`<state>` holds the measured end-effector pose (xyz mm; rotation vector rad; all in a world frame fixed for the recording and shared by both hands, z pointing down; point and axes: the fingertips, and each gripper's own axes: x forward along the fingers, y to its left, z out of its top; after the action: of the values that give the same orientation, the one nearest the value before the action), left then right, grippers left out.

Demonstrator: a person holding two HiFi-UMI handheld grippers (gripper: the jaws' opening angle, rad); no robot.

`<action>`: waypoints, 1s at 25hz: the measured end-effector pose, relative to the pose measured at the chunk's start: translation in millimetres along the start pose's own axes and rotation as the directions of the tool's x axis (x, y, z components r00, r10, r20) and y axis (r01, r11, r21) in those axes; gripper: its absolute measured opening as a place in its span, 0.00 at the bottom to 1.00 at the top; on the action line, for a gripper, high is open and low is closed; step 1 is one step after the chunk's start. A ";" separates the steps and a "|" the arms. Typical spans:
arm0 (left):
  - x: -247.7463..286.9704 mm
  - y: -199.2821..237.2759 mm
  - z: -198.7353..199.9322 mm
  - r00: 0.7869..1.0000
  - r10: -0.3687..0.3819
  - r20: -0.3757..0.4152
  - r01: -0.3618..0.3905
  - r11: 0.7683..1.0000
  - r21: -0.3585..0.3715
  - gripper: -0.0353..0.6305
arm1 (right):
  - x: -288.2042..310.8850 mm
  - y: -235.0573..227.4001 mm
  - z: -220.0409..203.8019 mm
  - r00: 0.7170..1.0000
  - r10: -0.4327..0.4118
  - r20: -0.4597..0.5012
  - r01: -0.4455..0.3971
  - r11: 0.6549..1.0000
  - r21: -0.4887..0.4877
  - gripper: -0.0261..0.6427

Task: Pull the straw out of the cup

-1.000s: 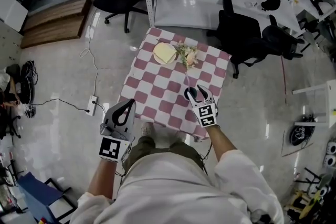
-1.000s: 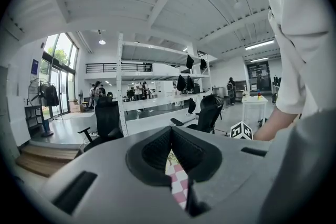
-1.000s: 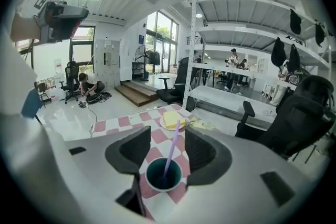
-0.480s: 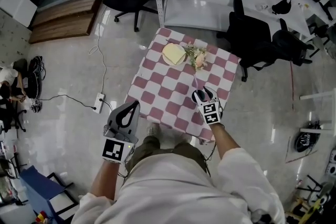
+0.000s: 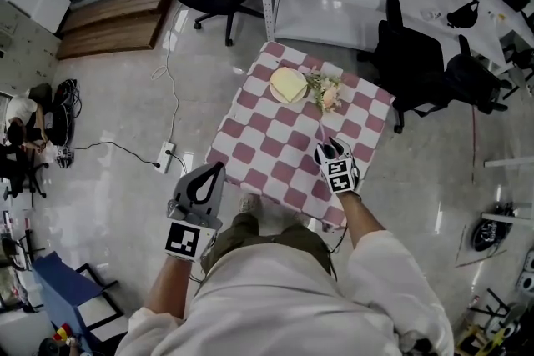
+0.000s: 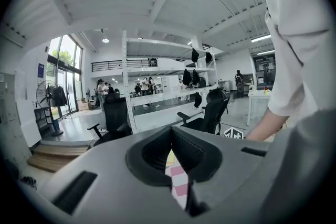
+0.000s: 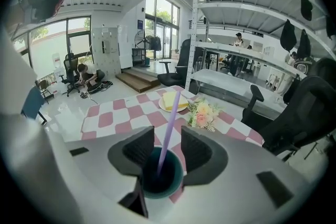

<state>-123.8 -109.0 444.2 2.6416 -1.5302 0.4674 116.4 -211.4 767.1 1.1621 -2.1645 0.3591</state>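
**A:** Where are we on the straw pull?
**B:** We're at the grasp step. The right gripper [image 7: 168,147] sits over the cup [image 7: 177,182], its fingers [image 7: 137,148] closing with one on each side of the straw [image 7: 169,120]. There's a gap on both sides, so no pinch yet and nothing held.
**A:** Cup location?
**B:** On the checked counter [image 5: 259,150], near its 4 o'clock edge in the head view, under that gripper.
**A:** Contents?
**B:** Only the purple straw, foot in the cup, leaning toward 1 o'clock in the right gripper view. The inside is dark, so we can't tell if there's liquid.
**A:** Other containers?
**B:** The plate [image 5: 273,89] at the counter's 12 o'clock carries a yellow slab [image 5: 289,83]. The flowers [image 5: 325,92] lie just beside it at 1 o'clock.
**A:** Left side?
**B:** The left gripper [image 6: 171,136] is off the counter at 7 o'clock, fingers together, empty.
**A:** Next move?
**B:** We'd finish the pinch above the rim, then draw the straw out along its lean. Nothing steadies the cup, so it could ride up or tip.
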 end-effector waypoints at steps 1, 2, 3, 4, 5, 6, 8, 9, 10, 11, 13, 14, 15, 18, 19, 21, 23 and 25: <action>-0.9 0.8 -1.0 1.000 0.005 -0.002 -0.005 1.000 0.001 0.06 | 3.5 -0.4 -1.3 1.000 0.001 -0.002 -0.001 1.000 -0.005 0.28; -1.9 1.7 -2.3 1.000 0.010 -0.006 -0.010 1.000 0.001 0.06 | 6.1 -0.8 -1.4 1.000 0.001 -0.003 -0.001 1.000 -0.007 0.28; -3.1 2.7 -3.8 1.000 0.016 -0.011 -0.016 1.000 0.000 0.06 | 8.2 -1.2 -0.5 1.000 0.000 -0.002 0.000 1.000 -0.005 0.27; -4.4 4.1 -5.1 1.000 0.023 -0.016 -0.023 1.000 -0.003 0.06 | 10.6 -1.5 0.3 1.000 -0.001 0.000 0.001 1.000 -0.004 0.27; -5.5 5.7 -6.0 0.999 0.029 -0.020 -0.029 1.000 -0.005 0.06 | 13.2 -1.5 0.8 1.000 -0.001 0.001 0.001 1.000 -0.005 0.26; -6.5 7.3 -6.4 0.999 0.033 -0.022 -0.033 0.999 -0.006 0.06 | 15.4 -0.9 0.8 1.000 0.001 -0.003 -0.001 1.000 -0.006 0.25; -8.0 9.8 -7.1 0.999 0.041 -0.026 -0.041 0.999 -0.006 0.06 | 17.8 0.9 0.8 1.000 0.006 -0.017 -0.006 1.000 -0.005 0.25; -8.7 10.5 -7.8 0.999 0.045 -0.029 -0.045 0.999 -0.008 0.06 | 18.8 1.2 0.6 1.000 0.006 -0.022 -0.006 1.000 -0.005 0.24; -9.4 11.0 -8.6 0.998 0.049 -0.031 -0.049 0.999 -0.009 0.06 | 20.6 1.3 -0.1 1.000 0.007 -0.023 -0.008 1.000 -0.006 0.23; -9.9 11.5 -9.3 0.998 0.052 -0.033 -0.053 0.999 -0.009 0.06 | 22.6 1.4 -0.7 1.000 0.009 -0.023 -0.009 1.000 -0.006 0.22; -11.2 12.3 -11.0 0.998 0.058 -0.036 -0.058 0.998 -0.006 0.06 | 25.7 1.6 -0.1 1.000 0.010 -0.017 -0.010 1.000 -0.006 0.20; -11.6 12.6 -11.9 0.997 0.061 -0.039 -0.061 0.998 -0.005 0.06 | 27.1 1.1 0.1 1.000 0.008 -0.012 -0.008 1.000 -0.011 0.20; -11.8 12.8 -12.7 0.997 0.064 -0.041 -0.064 0.998 -0.008 0.06 | 27.6 0.6 0.4 1.000 0.005 -0.013 -0.006 1.000 -0.014 0.19; -10.5 12.9 -13.4 0.997 0.069 -0.040 -0.070 0.997 -0.013 0.06 | 27.1 -0.1 0.4 1.000 0.001 -0.023 -0.002 1.000 -0.015 0.14; -9.9 12.6 -13.4 0.997 0.068 -0.040 -0.069 0.998 -0.013 0.06 | 27.2 -0.4 -0.5 1.000 0.001 -0.024 -0.002 1.000 -0.015 0.13; -9.0 11.8 -13.0 0.997 0.066 -0.040 -0.066 0.998 -0.012 0.06 | 27.2 -1.4 -2.2 1.000 0.000 -0.025 0.000 1.000 -0.016 0.10; -8.2 11.3 -12.5 0.997 0.064 -0.041 -0.065 0.998 -0.015 0.06 | 25.9 -2.0 -2.0 1.000 -0.001 -0.026 0.000 1.000 -0.015 0.09; -6.7 10.6 -12.1 0.997 0.062 -0.040 -0.063 0.998 -0.019 0.06 | 25.9 -2.5 -2.7 1.000 0.001 -0.020 -0.001 1.000 -0.010 0.09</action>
<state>-138.8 -106.4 452.7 2.5602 -1.6010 0.5022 109.3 -228.1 785.9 1.1474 -2.1477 0.3584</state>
